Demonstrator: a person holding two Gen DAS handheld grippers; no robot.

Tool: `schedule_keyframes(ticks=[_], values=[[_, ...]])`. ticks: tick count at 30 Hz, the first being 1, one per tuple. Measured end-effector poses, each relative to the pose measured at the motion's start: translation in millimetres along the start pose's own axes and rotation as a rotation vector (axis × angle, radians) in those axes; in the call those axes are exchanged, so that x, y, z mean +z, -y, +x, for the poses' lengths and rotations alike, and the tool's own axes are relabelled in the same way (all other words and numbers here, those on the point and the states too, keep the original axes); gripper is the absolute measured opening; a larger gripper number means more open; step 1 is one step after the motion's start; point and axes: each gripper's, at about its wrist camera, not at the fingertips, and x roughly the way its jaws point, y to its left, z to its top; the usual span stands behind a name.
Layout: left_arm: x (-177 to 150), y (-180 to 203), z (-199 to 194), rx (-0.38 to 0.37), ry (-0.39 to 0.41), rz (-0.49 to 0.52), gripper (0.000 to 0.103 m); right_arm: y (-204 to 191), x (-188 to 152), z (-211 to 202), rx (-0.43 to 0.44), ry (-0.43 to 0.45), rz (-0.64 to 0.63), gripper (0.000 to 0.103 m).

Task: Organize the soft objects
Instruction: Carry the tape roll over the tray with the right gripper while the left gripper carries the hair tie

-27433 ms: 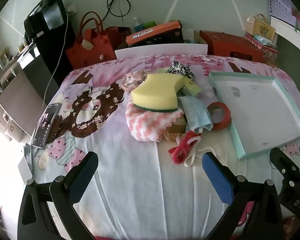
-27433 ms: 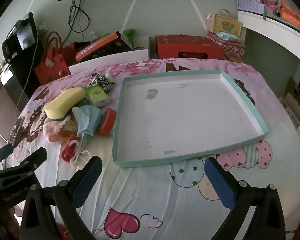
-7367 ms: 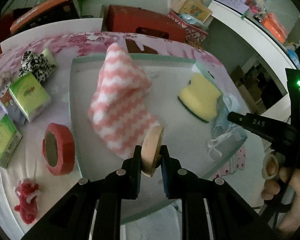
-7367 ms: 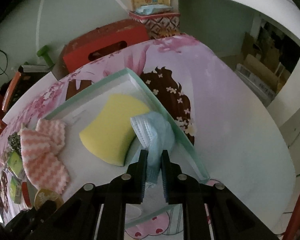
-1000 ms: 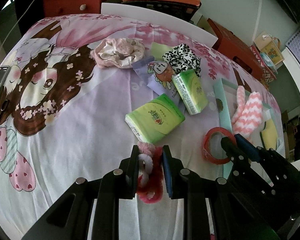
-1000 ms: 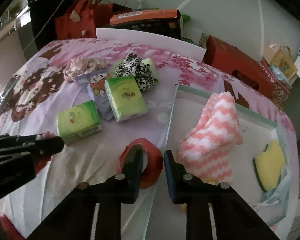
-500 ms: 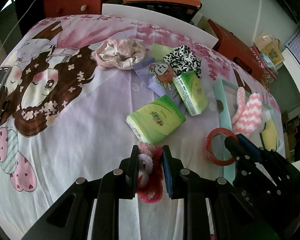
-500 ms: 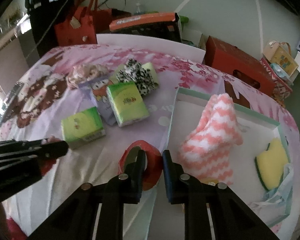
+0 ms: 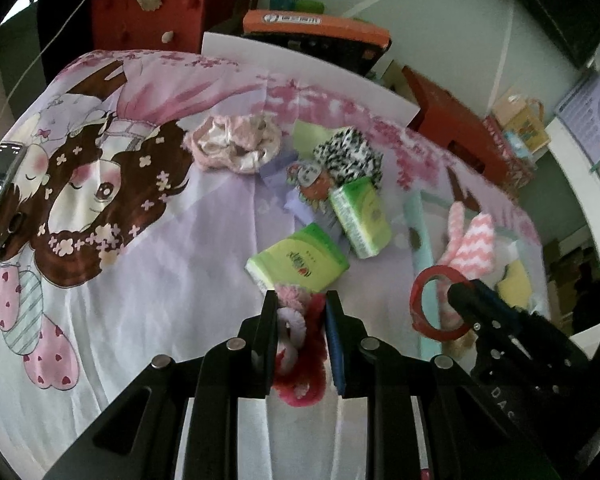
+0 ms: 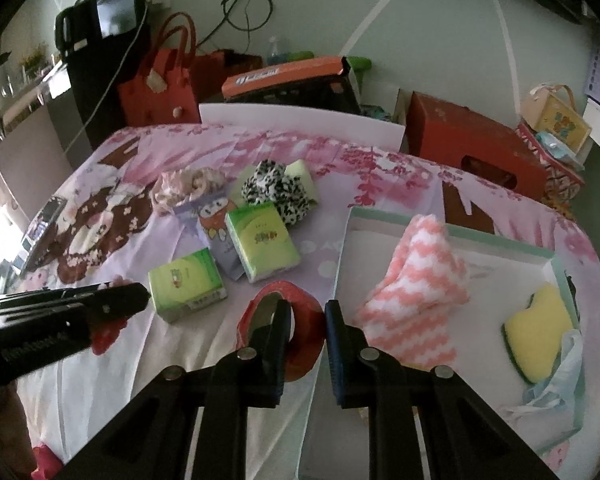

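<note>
The left gripper (image 9: pixel 301 312) pinches a red, pink and white fluffy scrunchie (image 9: pixel 300 354) above the cartoon bedsheet (image 9: pixel 160 264). The right gripper (image 10: pixel 305 316) clamps a red tape roll (image 10: pixel 296 320) beside the teal-rimmed tray (image 10: pixel 342 248), which holds a pink chevron cloth (image 10: pixel 414 292) and a yellow sponge (image 10: pixel 540 332).

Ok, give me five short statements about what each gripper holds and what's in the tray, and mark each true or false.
1. The left gripper is shut on the red and pink fluffy hair ties. True.
2. The right gripper grips a green tissue pack. False: it pinches the red tape roll.
3. The yellow sponge lies in the tray. True.
4. The pink zigzag cloth lies on the bedsheet outside the tray. False: it is in the tray.
5. The leopard-print scrunchie is in the tray. False: it is on the sheet.
</note>
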Motion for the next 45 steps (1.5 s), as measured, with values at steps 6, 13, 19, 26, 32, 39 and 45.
schedule_keyframes(ticks=[6,13,19,26,32,39,45], values=[[3.4,-4.5,-9.9,0.0,0.036,-0.023,0.023,8.2,2.2,-7.8,0.0,0.023,0.019,0.018],[3.6,9.1,-11.5,0.006,0.059,0.019,0.023,24.3,4.3,-16.6,0.0,0.047,0.068,0.018],[1.0,43.0,-11.3,-0.016,0.092,0.119,0.023,49.2,6.2,-28.4,-0.018,0.08,0.132,0.019],[-5.3,88.0,-6.1,-0.07,0.118,0.237,0.023,106.8,0.7,-44.9,-0.1,0.112,0.272,0.019],[-13.8,126.5,-5.4,-0.128,0.15,0.335,0.023,162.4,-13.6,-57.6,-0.163,0.12,0.414,0.018],[-31.3,166.4,5.5,-0.185,0.141,0.447,0.023,208.5,-33.2,-70.5,-0.222,0.124,0.532,0.019],[-53.1,192.1,20.4,-0.209,0.085,0.539,0.024,213.1,-38.8,-62.3,-0.211,0.087,0.546,0.019]])
